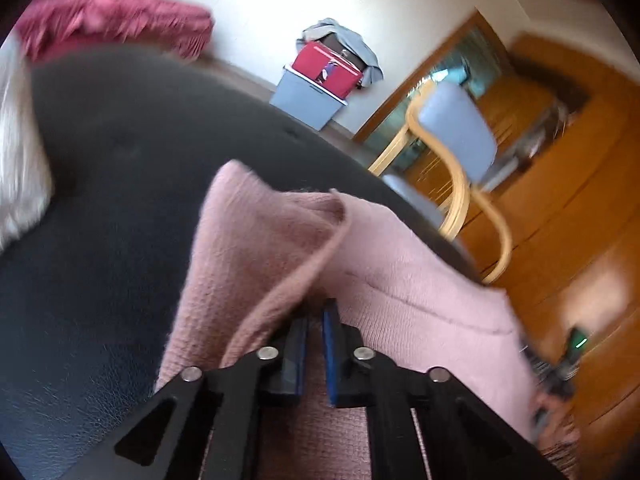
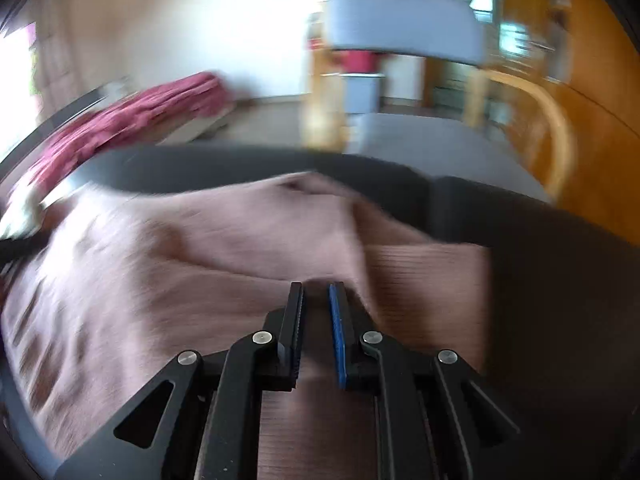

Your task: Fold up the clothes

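A pink knit sweater [image 1: 400, 264] lies on a black leather surface [image 1: 104, 208], with one edge lifted into a fold. My left gripper [image 1: 316, 312] is shut on that lifted edge, and the cloth drapes over its left finger. In the right wrist view the same pink sweater [image 2: 192, 248] spreads across the black surface [image 2: 540, 280], blurred by motion. My right gripper [image 2: 316, 288] is shut on the sweater, with ribbed cloth running between its narrow fingers. A blurred dark device with a green light [image 1: 576, 340] shows at the sweater's right edge.
A wooden chair with grey-blue cushions [image 1: 460, 132] stands just beyond the black surface, over an orange wooden floor [image 1: 560, 240]. A red box on a grey bin [image 1: 320, 80] sits by the white wall. A magenta cloth [image 1: 116, 20] and a white cushion [image 1: 20, 152] lie at the left.
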